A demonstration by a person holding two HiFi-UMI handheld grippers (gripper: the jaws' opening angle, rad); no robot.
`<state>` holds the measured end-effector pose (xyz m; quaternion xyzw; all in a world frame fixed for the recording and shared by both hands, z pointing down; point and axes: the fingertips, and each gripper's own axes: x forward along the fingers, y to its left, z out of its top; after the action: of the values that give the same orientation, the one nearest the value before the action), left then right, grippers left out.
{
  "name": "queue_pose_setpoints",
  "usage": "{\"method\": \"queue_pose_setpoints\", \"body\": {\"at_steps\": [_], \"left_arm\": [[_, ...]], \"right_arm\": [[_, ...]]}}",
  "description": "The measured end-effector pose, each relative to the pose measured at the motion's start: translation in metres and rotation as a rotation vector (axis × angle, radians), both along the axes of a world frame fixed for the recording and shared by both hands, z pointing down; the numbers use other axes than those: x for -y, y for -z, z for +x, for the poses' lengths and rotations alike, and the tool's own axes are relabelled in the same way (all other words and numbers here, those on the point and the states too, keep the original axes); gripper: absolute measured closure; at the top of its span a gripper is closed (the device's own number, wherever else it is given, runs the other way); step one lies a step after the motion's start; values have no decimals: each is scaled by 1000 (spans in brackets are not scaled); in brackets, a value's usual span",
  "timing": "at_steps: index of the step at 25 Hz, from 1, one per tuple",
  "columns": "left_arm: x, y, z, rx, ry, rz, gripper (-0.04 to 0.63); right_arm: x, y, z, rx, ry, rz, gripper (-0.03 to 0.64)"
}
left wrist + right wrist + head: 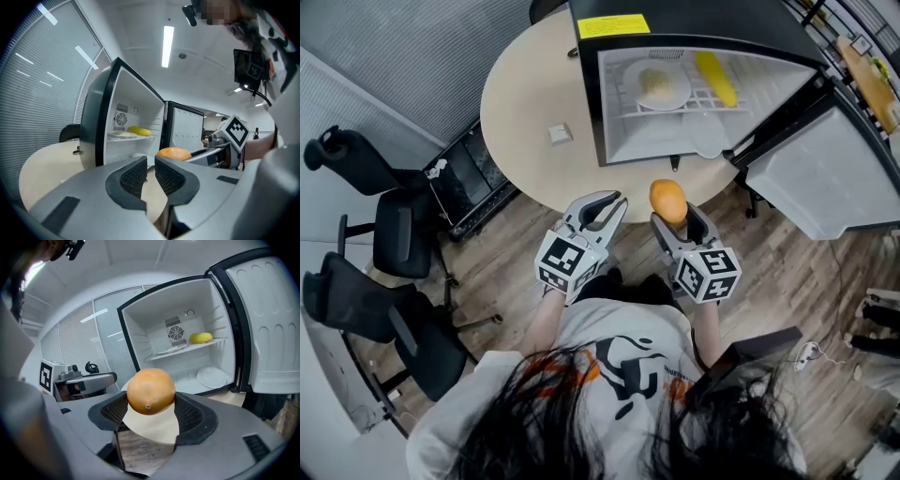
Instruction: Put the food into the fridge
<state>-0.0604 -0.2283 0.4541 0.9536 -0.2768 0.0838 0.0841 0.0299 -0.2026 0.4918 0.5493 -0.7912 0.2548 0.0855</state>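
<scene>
My right gripper (675,215) (151,405) is shut on an orange (668,200) (151,391), held above the near edge of the round table (525,103). Just left of it, my left gripper (613,201) (150,171) is shut with nothing between its pads; the orange (174,153) shows past them. A small black fridge (586,94) stands on the table, its door (825,169) (272,333) swung open to the right. On its shelf lie a plate of pale food (656,84) (171,349) and a yellow item (715,77) (200,338) (139,131). A white plate (705,136) (212,377) lies on the fridge floor.
A small white object (560,134) lies on the table left of the fridge. Two black office chairs (384,225) (384,319) stand at the left on the wood floor. A black crate (469,178) sits under the table's left edge.
</scene>
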Motion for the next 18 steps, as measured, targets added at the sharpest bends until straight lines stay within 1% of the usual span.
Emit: {"method": "queue_pose_setpoints", "body": {"at_steps": [5,9,18], "left_arm": [[4,0,2,-6,-3,-10,551],[12,3,9,-13,1,-3,551],[46,21,49,-26,-4,38,551]], "right_arm": [[18,12,13,-15,-12,23,298],[42,22,29,-32,-19,52,298],[117,64,84,-67,-41,159,298]]}}
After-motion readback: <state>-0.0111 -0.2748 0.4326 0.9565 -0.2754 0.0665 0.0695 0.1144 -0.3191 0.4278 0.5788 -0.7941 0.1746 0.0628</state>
